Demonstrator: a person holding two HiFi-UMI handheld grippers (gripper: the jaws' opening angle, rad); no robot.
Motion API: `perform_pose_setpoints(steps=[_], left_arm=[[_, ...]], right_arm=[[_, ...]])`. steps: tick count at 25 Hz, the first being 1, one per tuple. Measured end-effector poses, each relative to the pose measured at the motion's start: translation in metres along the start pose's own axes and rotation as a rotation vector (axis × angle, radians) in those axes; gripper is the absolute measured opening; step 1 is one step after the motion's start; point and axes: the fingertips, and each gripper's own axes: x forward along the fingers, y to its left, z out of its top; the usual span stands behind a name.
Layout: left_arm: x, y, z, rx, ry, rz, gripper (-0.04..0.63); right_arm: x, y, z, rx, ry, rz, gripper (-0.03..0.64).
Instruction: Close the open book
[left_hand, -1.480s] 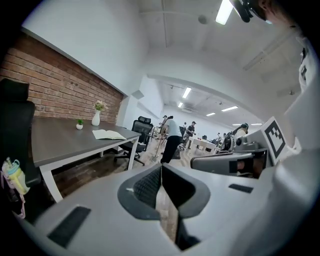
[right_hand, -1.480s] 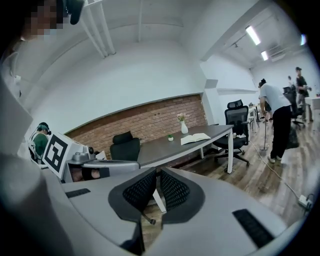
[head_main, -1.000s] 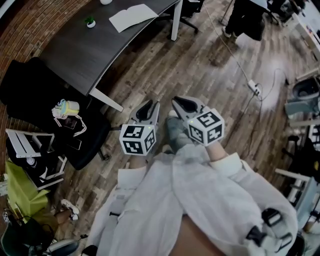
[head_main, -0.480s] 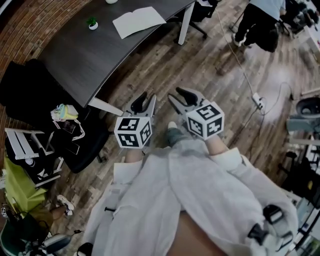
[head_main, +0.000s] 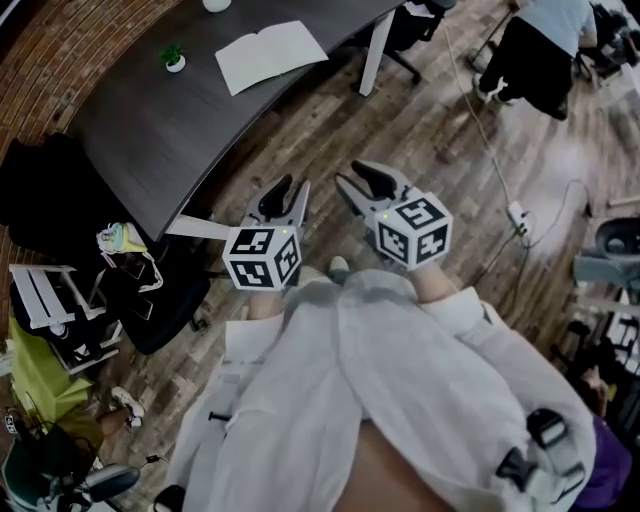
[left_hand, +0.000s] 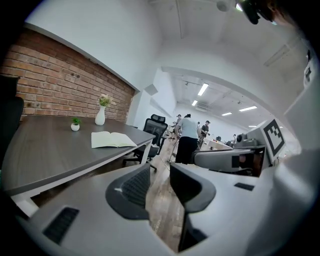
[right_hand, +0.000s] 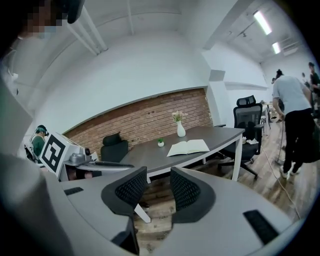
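Just spread wider: left tool (head_main: 288, 192) and right tool (head_main: 355, 180), nothing between jaws but floor. Moved nearer the desk (head_main: 150, 110) than a second ago, so approach only. Open book (head_main: 270, 55) flat on desk, well apart from both. Pages unreadable; desk cut off at top.

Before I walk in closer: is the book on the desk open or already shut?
Open. The book lies spread flat on the dark desk, both pale pages facing up either side of the spine.
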Motion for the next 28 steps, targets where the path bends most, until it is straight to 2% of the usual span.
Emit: perform_pose_setpoints(steps=[9,16,21,28], left_arm=[[0.032,0.013,0.007,-0.006,0.043,0.003,0.104],[0.063,0.024,0.014,0.001,0.066,-0.031,0.104],[0.096,0.044,0.032,0.005,0.084,-0.058,0.104],[0.138,0.093,0.061,-0.007,0.089,-0.065,0.104]], right_arm=[[0.012,-0.032,0.004,0.037,-0.005,-0.016,0.126],[0.029,-0.054,0.003,0.069,0.011,-0.037,0.126],[0.062,-0.079,0.021,0.086,0.012,-0.055,0.126],[0.127,-0.101,0.050,0.072,0.036,-0.030,0.126]])
